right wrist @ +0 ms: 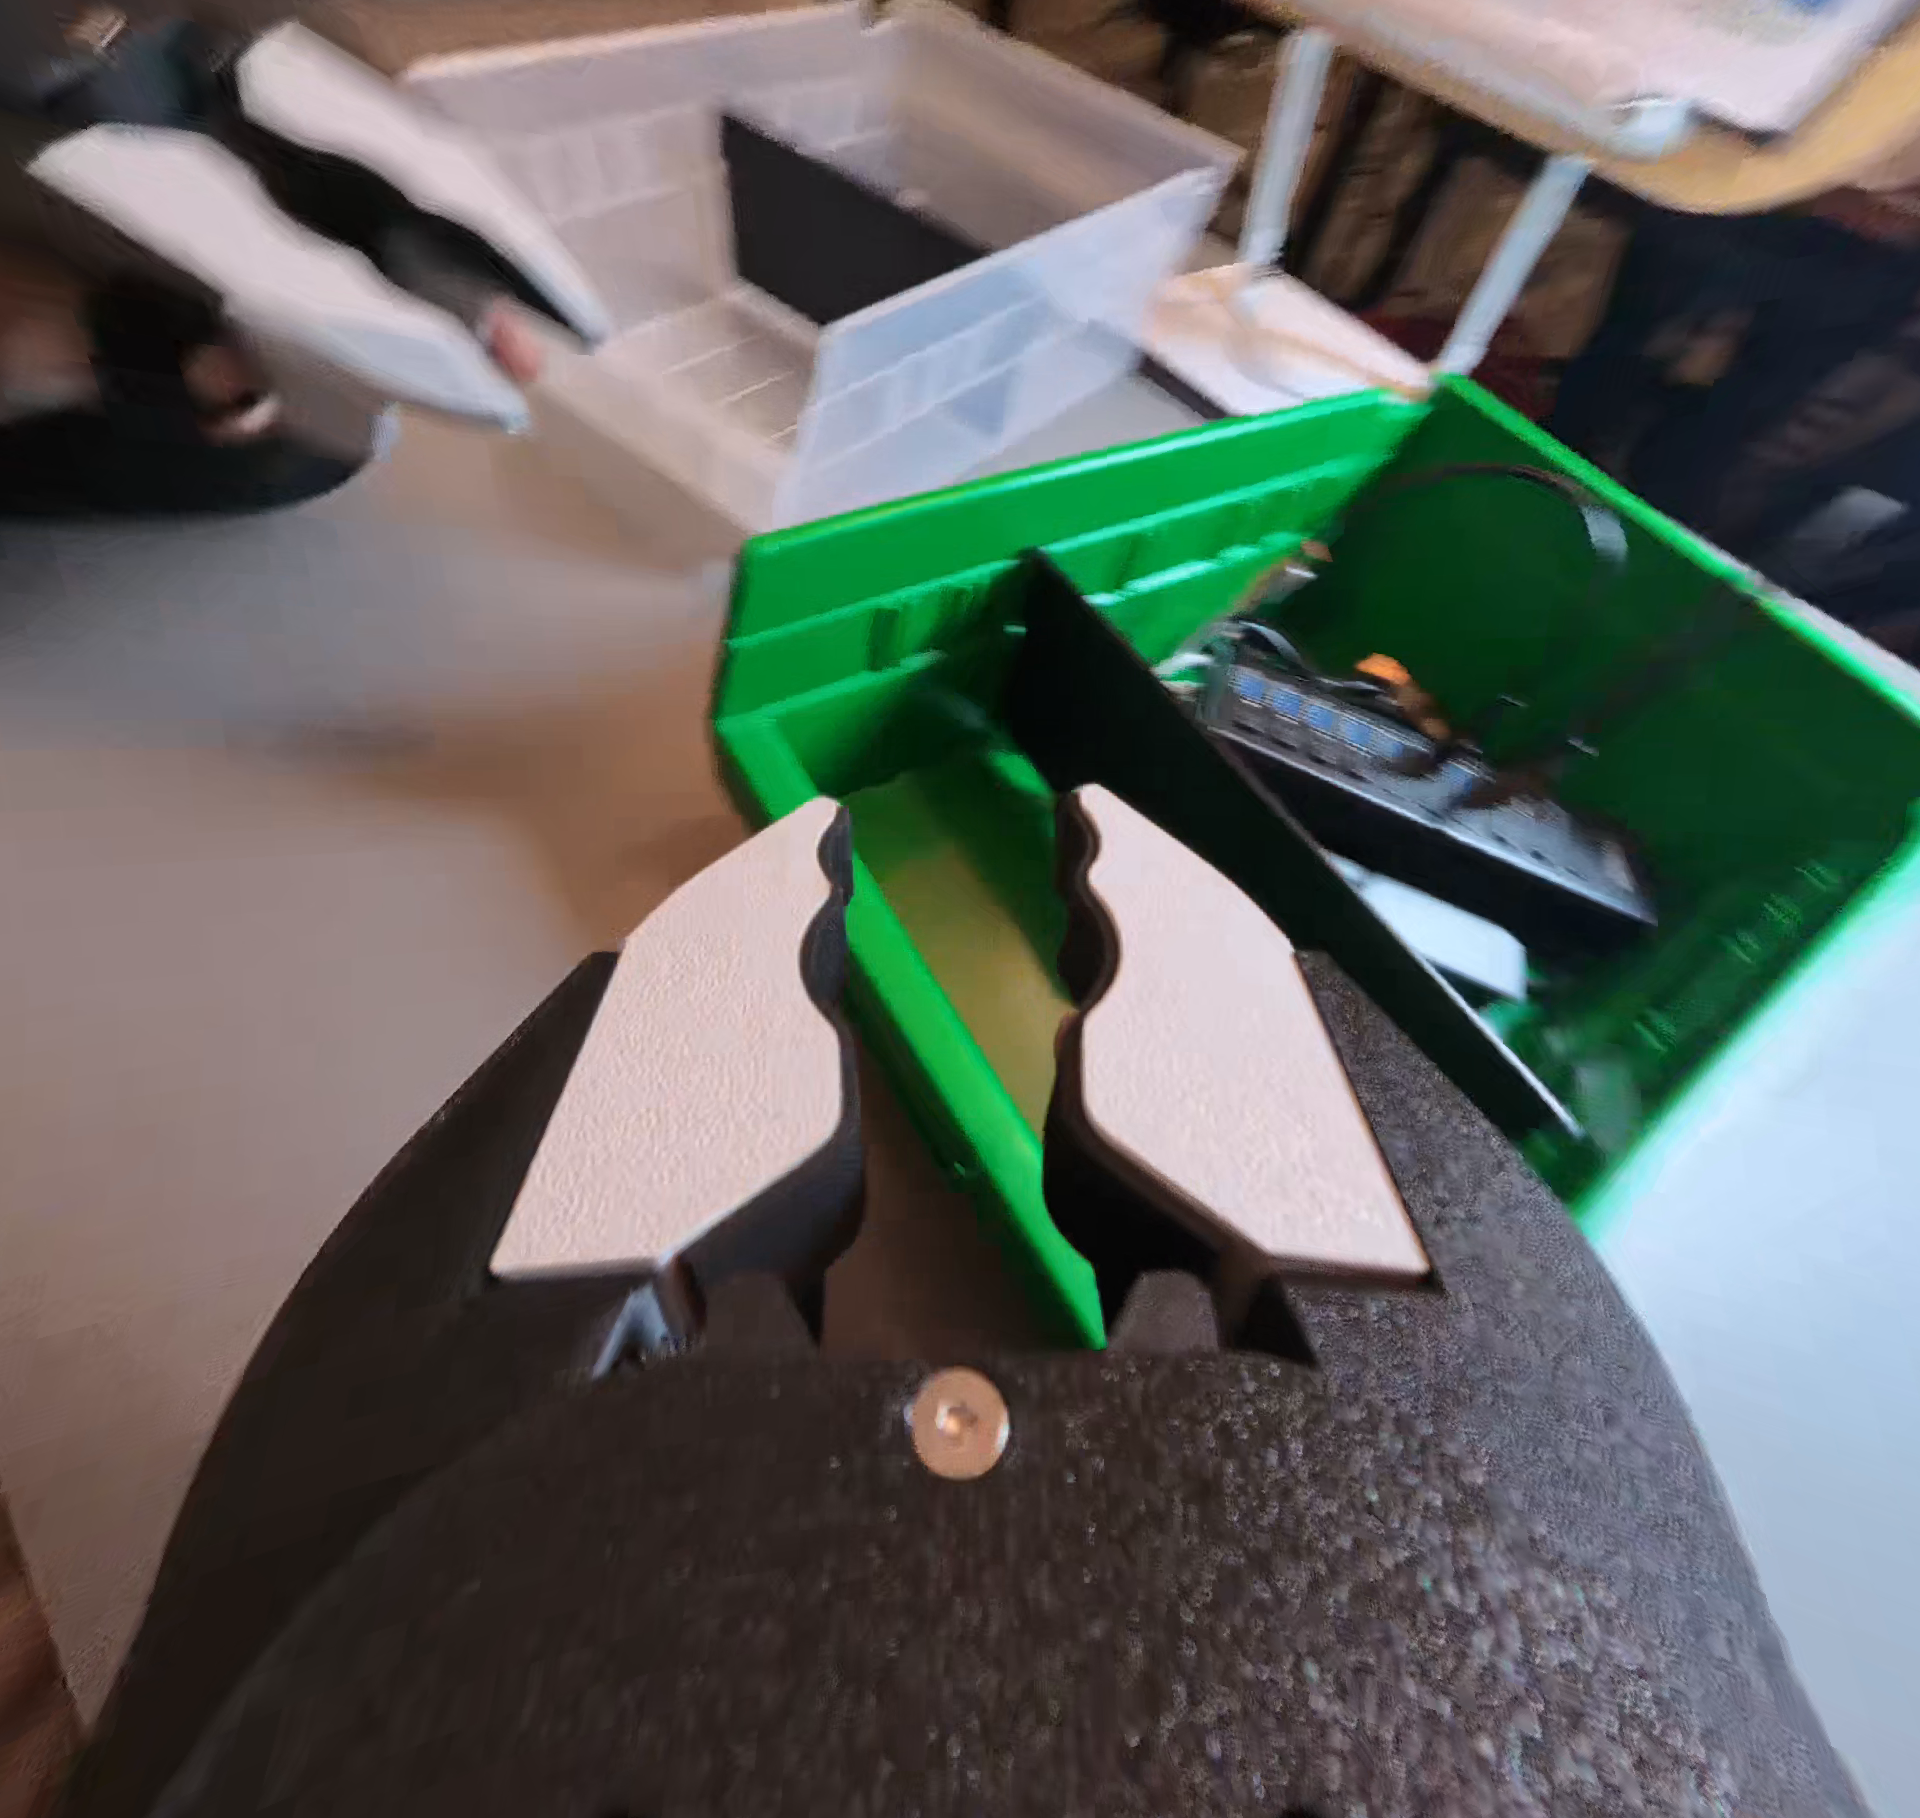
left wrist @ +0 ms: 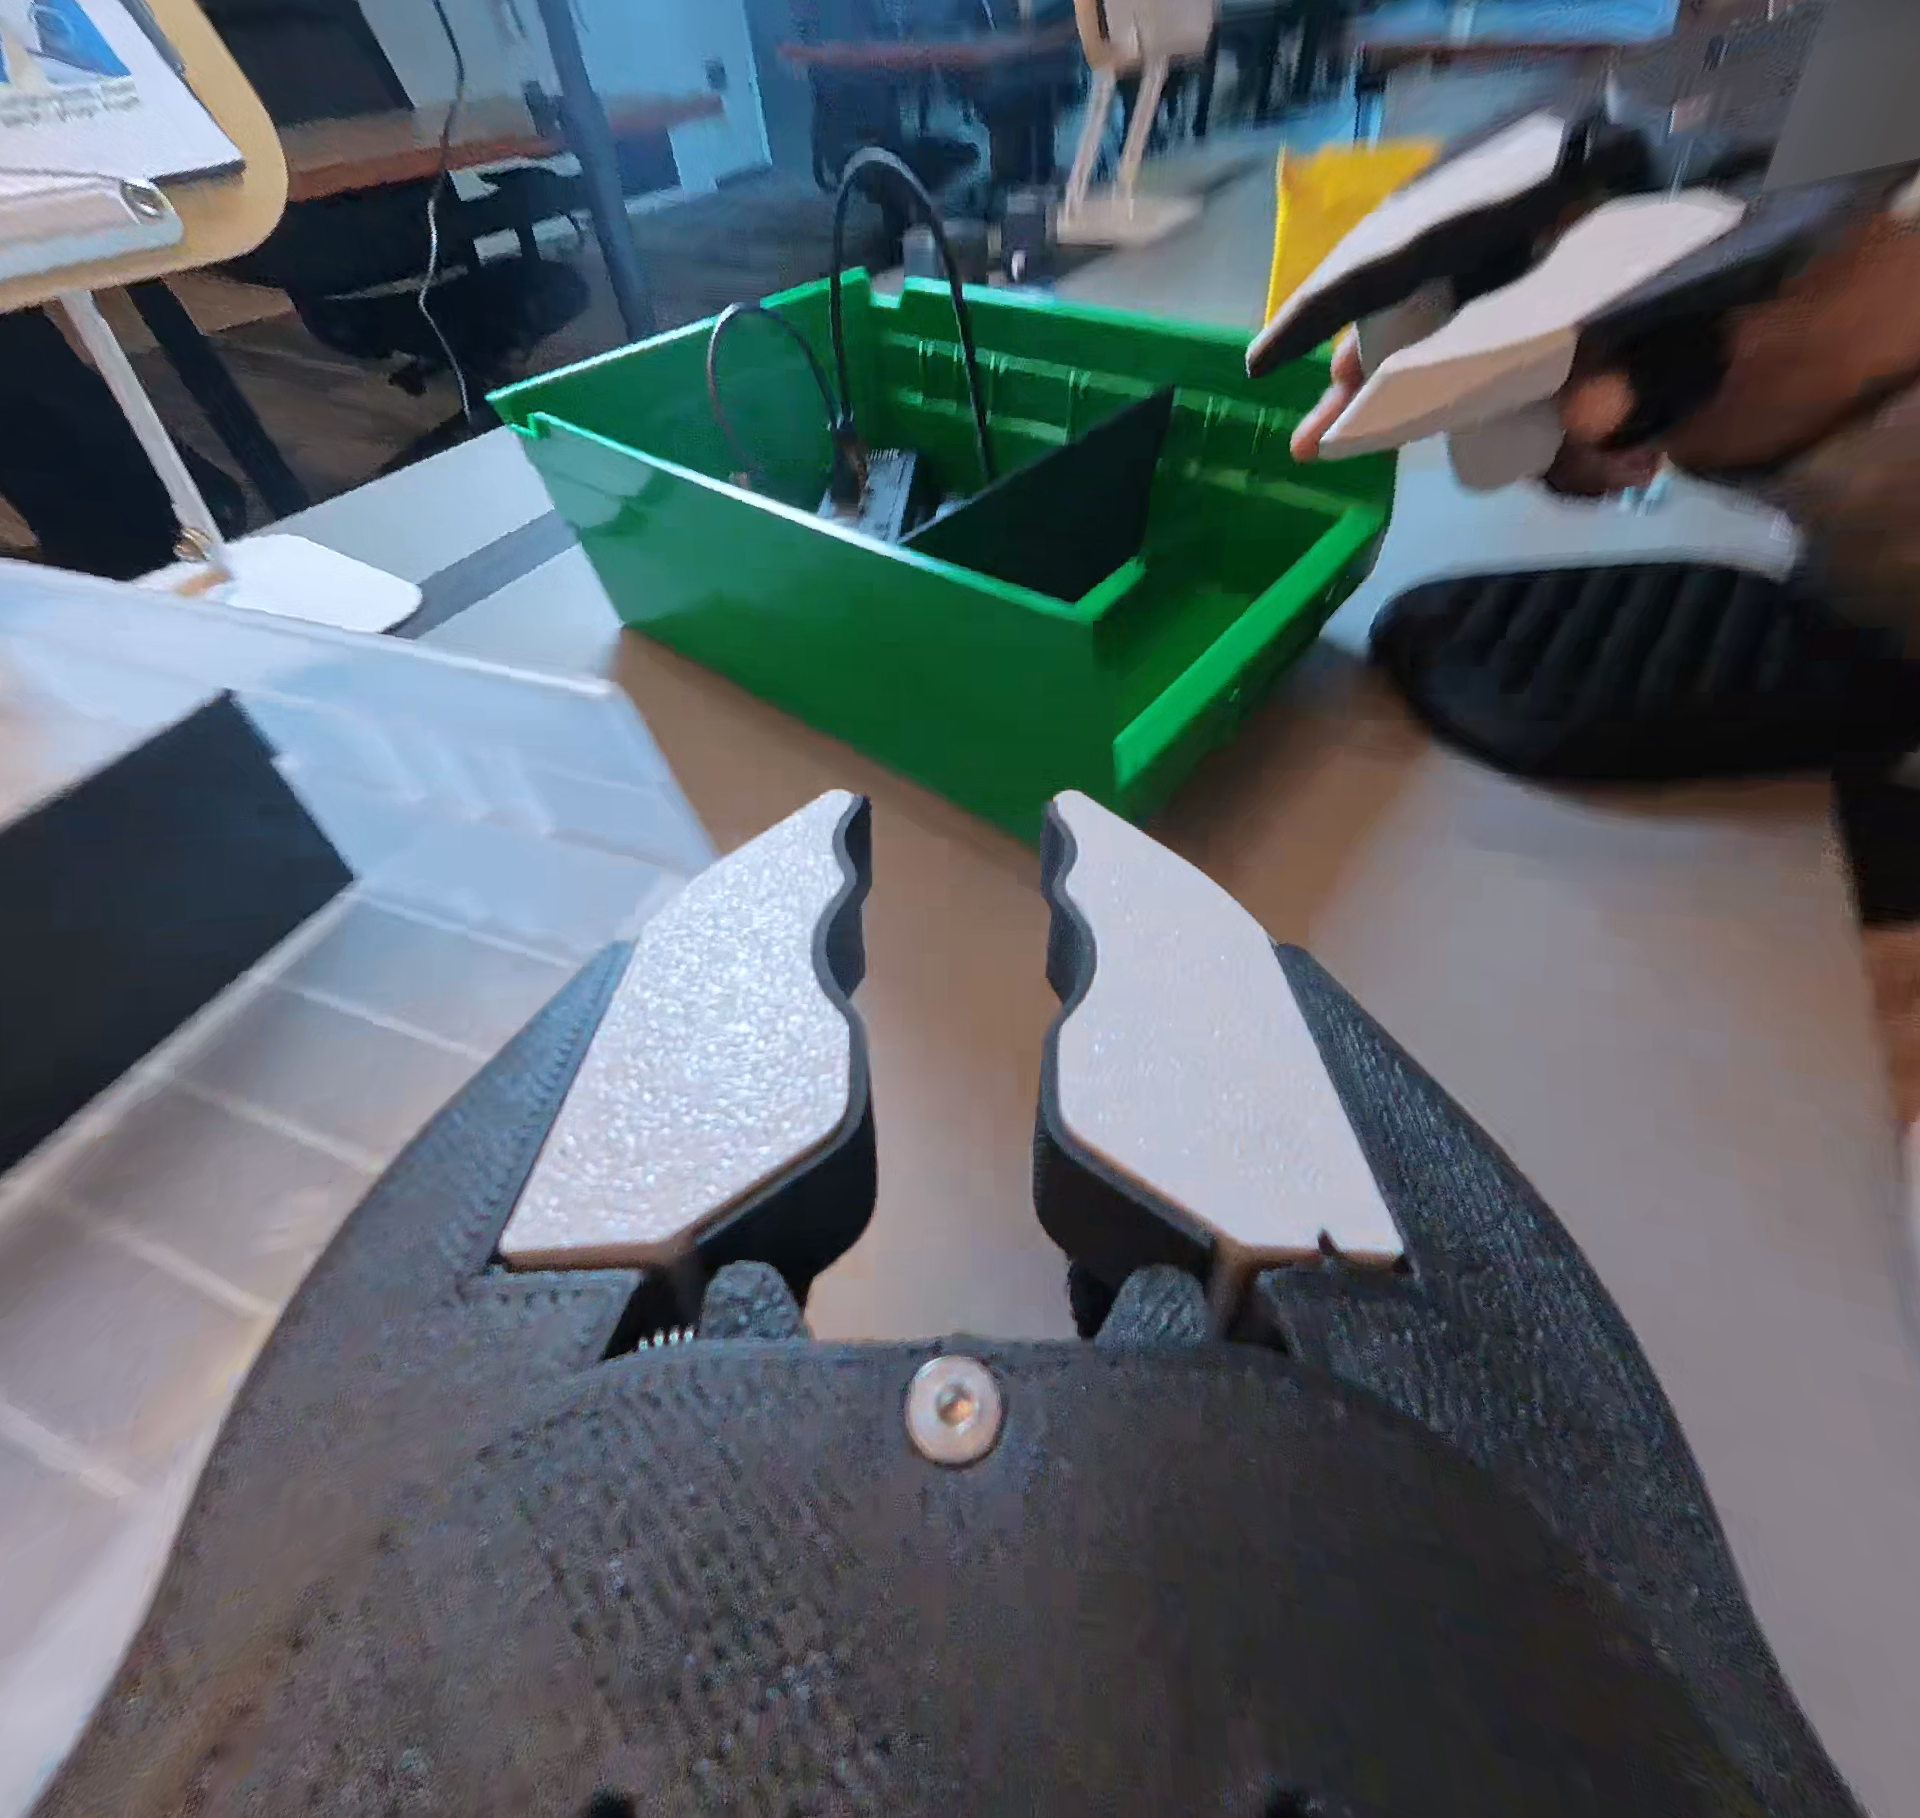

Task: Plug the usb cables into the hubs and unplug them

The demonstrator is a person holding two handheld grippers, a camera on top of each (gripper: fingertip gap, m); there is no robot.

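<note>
Left tool [left wrist: 956,823] hung with its jaws apart and empty over my bench [left wrist: 1455,1093], short of the green bin [left wrist: 883,646], where cables [left wrist: 904,241] looped up behind a black divider [left wrist: 1049,501]. Right tool [right wrist: 956,823] gaped empty above the bin's [right wrist: 1195,490] near wall; hubs [right wrist: 1455,802] lay beyond the divider [right wrist: 1174,812].
</note>
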